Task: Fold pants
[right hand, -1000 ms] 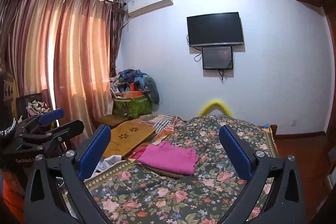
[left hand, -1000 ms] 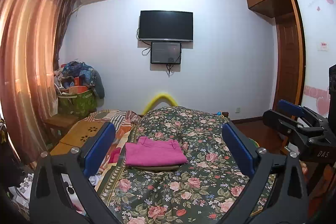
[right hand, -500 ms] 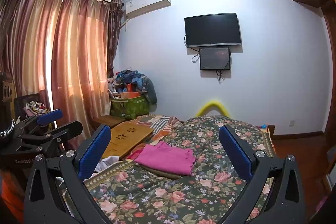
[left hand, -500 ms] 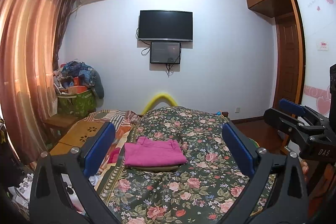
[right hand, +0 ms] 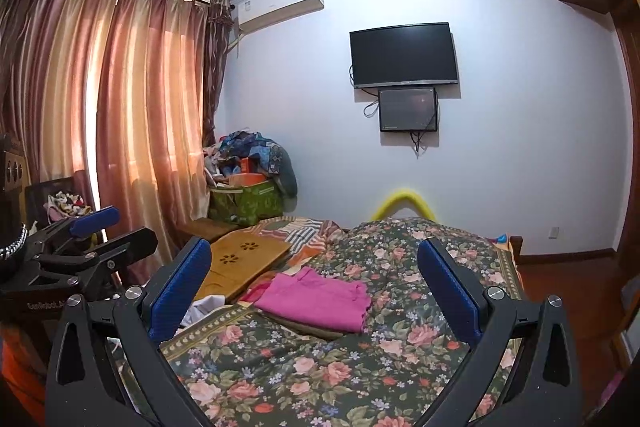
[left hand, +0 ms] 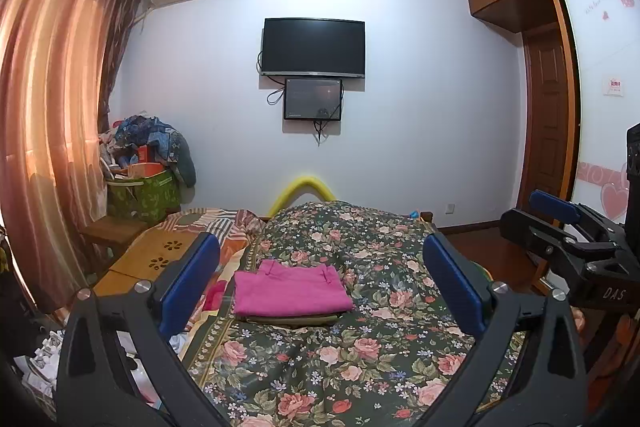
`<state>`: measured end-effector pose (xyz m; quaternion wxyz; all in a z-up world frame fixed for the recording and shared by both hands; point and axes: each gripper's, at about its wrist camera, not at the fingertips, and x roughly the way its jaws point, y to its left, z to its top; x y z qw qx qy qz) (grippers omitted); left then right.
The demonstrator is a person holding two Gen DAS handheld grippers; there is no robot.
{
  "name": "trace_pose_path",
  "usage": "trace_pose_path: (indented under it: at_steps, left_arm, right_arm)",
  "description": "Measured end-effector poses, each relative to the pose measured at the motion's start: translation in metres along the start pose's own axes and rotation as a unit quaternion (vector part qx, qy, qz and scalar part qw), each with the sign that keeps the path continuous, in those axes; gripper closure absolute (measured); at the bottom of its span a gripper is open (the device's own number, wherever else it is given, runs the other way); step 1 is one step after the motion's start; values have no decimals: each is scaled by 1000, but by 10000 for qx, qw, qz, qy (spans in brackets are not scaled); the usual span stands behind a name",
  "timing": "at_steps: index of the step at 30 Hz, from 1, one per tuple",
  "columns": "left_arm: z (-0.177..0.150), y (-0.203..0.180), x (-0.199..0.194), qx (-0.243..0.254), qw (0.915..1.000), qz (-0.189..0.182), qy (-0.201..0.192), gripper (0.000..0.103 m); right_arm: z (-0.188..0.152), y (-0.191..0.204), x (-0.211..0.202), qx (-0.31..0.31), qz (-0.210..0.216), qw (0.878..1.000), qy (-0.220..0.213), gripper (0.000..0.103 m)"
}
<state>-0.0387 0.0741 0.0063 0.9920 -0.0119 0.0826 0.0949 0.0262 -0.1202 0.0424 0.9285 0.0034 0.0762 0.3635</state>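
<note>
Folded pink pants [left hand: 290, 291] lie on top of a folded olive garment [left hand: 292, 319] on the floral bedspread [left hand: 360, 367]. They also show in the right wrist view [right hand: 316, 297]. My left gripper [left hand: 320, 283] is open and empty, held above the bed and short of the pile. My right gripper [right hand: 316, 287] is open and empty, also raised and back from the pile. Each gripper shows at the edge of the other's view: the right one [left hand: 560, 223] and the left one [right hand: 104, 231].
A wooden lap table [left hand: 148, 259] lies on the bed's left side. A green bag heaped with clothes [left hand: 144, 187] stands in the corner by the curtains [left hand: 52, 131]. A TV [left hand: 314, 47] hangs on the far wall. A wardrobe [left hand: 592, 67] stands at right.
Both grippers have drifted slightly, the views tilting a little upward. The pants pile has not moved, and both grippers stay open.
</note>
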Motion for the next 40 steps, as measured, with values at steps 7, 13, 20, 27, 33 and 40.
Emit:
trace_pose_path:
  at_steps: [7,13,20,27,33,40]
  left_arm:
    - [0,3,1,-3,10000,-53,-2,0]
    - [-1,5,2,-6,9999,-163,19,0]
    - [-2,8,5,2,9997,-218,75,0]
    - [-4,9,8,-2,9995,-287,117,0]
    - [-5,9,11,16,9994,-309,163,0]
    - [-8,10,13,-38,9990,-376,246,0]
  right_arm:
    - [0,-3,0,32,-9,10000,-19,0]
    - [1,-4,0,65,-25,10000,-18,0]
    - [1,-3,0,59,-26,10000,-23,0]
    - [0,-3,0,54,-39,10000,-36,0]
    - [0,-5,1,46,-40,10000,-12,0]
    - [0,-4,3,29,-32,10000,31,0]
